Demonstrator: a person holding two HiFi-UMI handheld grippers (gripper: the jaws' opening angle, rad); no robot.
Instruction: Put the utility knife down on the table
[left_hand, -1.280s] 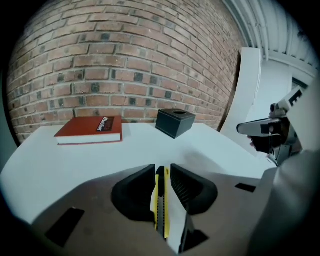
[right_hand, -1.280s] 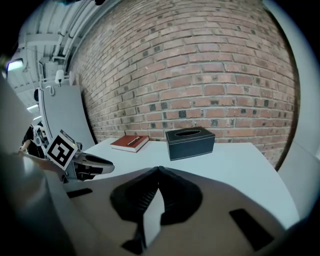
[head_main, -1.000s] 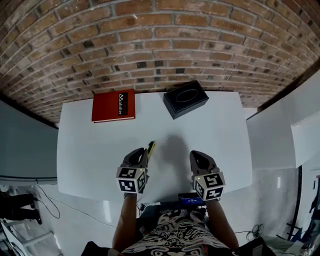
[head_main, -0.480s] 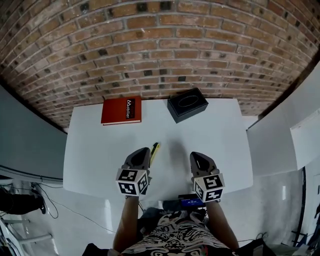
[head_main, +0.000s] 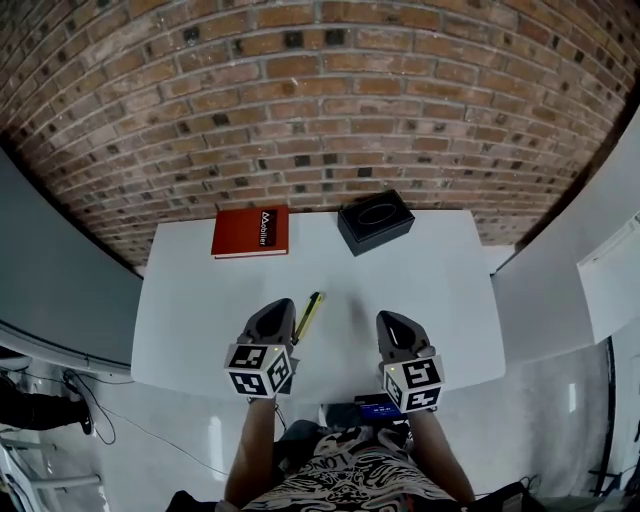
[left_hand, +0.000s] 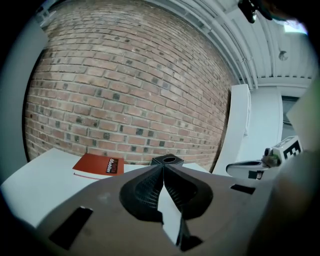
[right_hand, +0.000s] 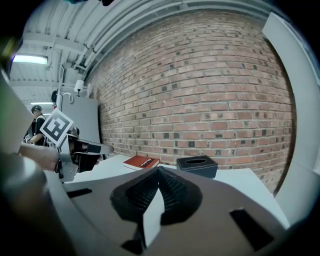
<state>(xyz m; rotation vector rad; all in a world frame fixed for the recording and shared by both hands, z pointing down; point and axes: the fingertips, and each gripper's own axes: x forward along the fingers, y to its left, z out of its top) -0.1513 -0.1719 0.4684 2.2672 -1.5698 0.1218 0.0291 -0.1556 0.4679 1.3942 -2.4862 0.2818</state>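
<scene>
The utility knife (head_main: 310, 316), yellow and black, lies on the white table (head_main: 200, 300), pointing away from me. Just left of it is my left gripper (head_main: 277, 312), with its tip beside the knife's near half; I cannot tell if they touch. Its jaws meet at the tip with nothing between them (left_hand: 163, 170). My right gripper (head_main: 391, 324) hovers further right, apart from the knife, and is also shut and empty (right_hand: 158, 171). The knife shows in neither gripper view.
A red book (head_main: 250, 232) lies at the table's back left and a black box (head_main: 375, 222) with an oval opening at the back middle, both against the brick wall. White panels stand to the right of the table.
The head view has tilted up, showing more wall. Both grippers and the knife sit slightly lower in the picture and keep the same places relative to each other.
</scene>
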